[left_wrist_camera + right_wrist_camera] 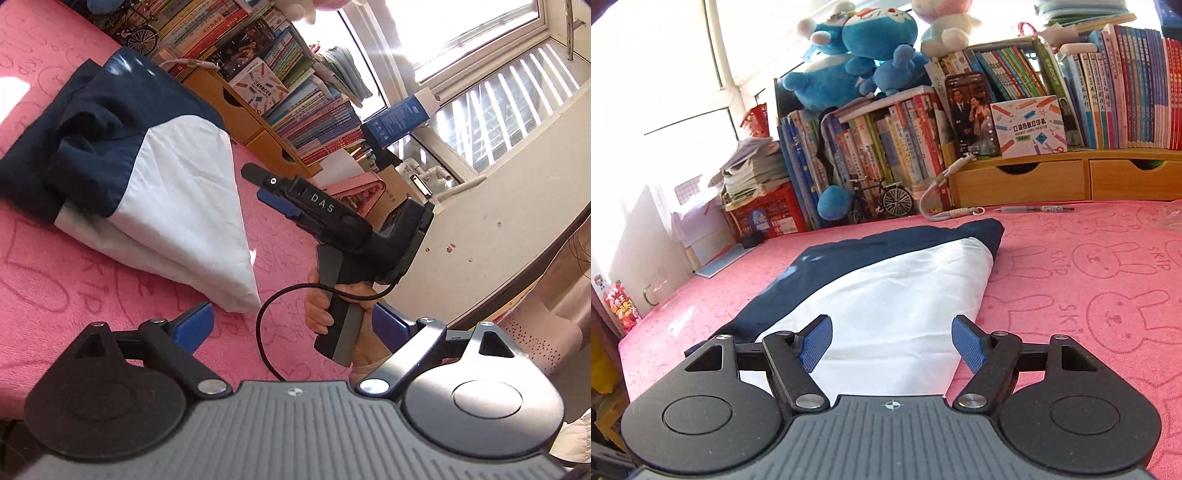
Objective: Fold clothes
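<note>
On the pink table cover (1071,280), the navy-and-white garment (886,295) is seen folded into a compact bundle. Left gripper (295,328) and right gripper (892,343): jaws wide, nothing held. Little, if anything, is judged left.

Folded garment (147,177) (886,288) of navy and white cloth, lying flat on the pink rabbit-print bench cover (55,295) (1089,295). Stacked in several layers, edges showing as pale bands along one side. Navy panel wrinkled and bunched at one end, meeting the smooth white panel along a curved seam. White end tapering to a blunt corner. Seen from the right wrist: long bundle running away toward the bookshelf, navy along the left edge and far end, white in the middle and near part. Held by nothing.
</note>
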Motion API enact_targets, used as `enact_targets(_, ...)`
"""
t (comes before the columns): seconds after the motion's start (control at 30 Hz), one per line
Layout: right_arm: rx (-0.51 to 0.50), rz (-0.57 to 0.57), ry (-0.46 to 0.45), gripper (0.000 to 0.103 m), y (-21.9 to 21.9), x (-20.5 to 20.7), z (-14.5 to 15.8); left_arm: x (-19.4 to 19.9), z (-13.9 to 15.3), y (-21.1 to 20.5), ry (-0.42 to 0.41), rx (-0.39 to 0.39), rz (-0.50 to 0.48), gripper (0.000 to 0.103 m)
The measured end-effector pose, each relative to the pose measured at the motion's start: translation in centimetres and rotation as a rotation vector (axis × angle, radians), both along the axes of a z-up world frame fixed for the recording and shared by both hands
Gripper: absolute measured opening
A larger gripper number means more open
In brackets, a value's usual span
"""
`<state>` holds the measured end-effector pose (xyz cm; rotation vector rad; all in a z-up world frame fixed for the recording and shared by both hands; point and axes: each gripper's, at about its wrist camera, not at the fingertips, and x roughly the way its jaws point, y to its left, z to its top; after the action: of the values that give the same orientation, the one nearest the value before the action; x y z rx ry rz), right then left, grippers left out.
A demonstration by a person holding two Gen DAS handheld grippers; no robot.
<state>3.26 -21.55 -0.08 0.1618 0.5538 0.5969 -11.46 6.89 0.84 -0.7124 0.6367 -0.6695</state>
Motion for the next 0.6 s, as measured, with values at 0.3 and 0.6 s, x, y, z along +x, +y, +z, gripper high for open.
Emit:
enact_targets(0.3, -0.164, 0.089, -0.031, 0.081, 4.5, -2.1, -2.0, 11.7, 6.6, 1.3, -0.224, 0.638, 0.311, 0.103)
enact_targets(0.6, -0.168, 0.135, -0.057, 0.09, 5.3, -2.6, -2.8, 23.2, 0.0, 5.5, 0.067, 0.39, 0.26, 0.071)
